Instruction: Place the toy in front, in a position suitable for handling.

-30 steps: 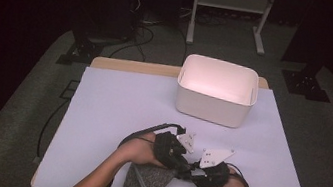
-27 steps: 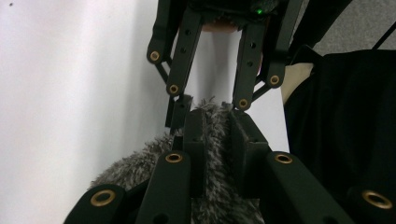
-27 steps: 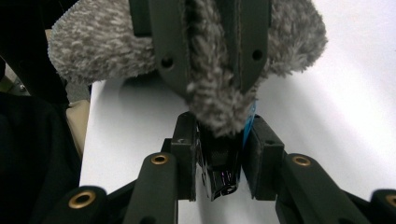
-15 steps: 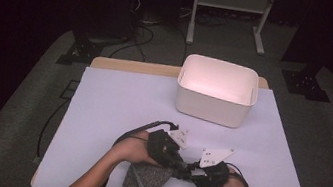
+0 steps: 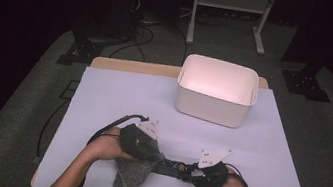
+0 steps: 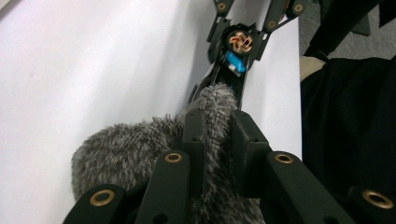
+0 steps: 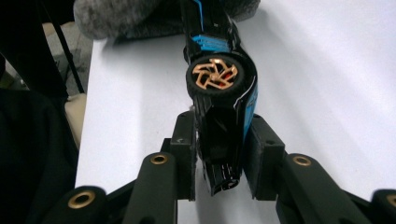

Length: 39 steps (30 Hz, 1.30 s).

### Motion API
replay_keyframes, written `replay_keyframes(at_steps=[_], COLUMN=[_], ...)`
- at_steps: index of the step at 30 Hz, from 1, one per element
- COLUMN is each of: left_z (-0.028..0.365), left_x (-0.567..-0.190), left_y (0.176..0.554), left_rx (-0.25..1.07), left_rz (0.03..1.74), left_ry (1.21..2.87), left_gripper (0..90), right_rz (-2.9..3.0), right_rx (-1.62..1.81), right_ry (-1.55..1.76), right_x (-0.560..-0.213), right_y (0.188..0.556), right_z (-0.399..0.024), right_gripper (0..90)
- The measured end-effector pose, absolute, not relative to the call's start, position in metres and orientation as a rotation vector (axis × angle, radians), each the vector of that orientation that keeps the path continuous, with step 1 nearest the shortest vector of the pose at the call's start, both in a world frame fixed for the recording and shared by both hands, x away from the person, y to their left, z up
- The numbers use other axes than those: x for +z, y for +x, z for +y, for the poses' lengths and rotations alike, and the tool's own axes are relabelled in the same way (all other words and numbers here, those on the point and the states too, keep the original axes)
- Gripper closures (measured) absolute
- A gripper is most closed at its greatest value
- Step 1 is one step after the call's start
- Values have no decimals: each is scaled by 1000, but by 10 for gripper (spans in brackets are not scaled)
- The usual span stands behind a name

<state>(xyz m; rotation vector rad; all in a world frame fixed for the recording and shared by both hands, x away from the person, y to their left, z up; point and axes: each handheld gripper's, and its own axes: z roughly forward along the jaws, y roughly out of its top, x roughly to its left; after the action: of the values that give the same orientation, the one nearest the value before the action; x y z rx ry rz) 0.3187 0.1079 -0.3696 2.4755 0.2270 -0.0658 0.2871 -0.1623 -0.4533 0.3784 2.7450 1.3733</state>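
High view: white table sheet [image 5: 101, 108], with a white rectangular plastic bin [image 5: 216, 95] toward 1 o'clock, well apart from the work. Both hands sit at the near edge, around 6 o'clock. Left gripper [image 5: 157, 154] and right gripper [image 5: 186, 168] point at each other, with a black toy car with blue trim and copper-spoked wheels [image 5: 174, 165] bridging the gap. A grey fuzzy cloth [image 5: 132, 174] hangs from the left gripper down toward 7 o'clock, its lower part lying on the sheet.

Left gripper view: the left gripper [image 6: 217, 133] has its jaws nearly together, clamped on a fold of the grey fuzzy cloth [image 6: 135, 149]; pile bulges out between and around the pads. The toy car [image 6: 236, 56] lies beyond at 12 o'clock, one end touching or buried in the cloth; the exact contact is hidden by the pile.

Right gripper view: the right gripper [image 7: 217, 154] is clamped on the tail of the toy car [image 7: 219, 84], pads pressing both flanks, the car turned on its side with one wheel facing the camera. The cloth [image 7: 140, 14] covers its far end at 12 o'clock.

Judgement: wiping the car with the cloth.

Risks:
- The right grip covers a short length at the very tail, so cloth pressure at the far end could lever the car and twist it out.
- The left grip holds a soft fold, and drag could pull the pile free.
- The work is close to the near edge, so a dropped car could roll off.
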Motion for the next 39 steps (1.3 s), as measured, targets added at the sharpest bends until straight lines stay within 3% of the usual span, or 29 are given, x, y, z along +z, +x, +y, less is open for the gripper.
replay_keyframes(at_steps=[6,10,18,33,39], left_z=[114,106,92,130,126], left_x=[-374,-374,-373,-368,-377], left_y=[319,320,319,317,318], left_rx=[-81,-83,-85,-30,-56], left_rz=[251,232,194,285,282], left_ry=[2449,2453,2480,2448,2441], left_gripper=[771,772,771,770,770], right_rz=[2751,2744,2743,2811,2822], right_rx=[1368,1365,1349,1248,1199], right_ry=[371,356,289,276,290], right_x=[-453,-446,-438,-432,-429], right_y=[288,290,295,297,298], right_z=[-161,-154,-139,-156,-173], right_gripper=[662,610,617,645,644])
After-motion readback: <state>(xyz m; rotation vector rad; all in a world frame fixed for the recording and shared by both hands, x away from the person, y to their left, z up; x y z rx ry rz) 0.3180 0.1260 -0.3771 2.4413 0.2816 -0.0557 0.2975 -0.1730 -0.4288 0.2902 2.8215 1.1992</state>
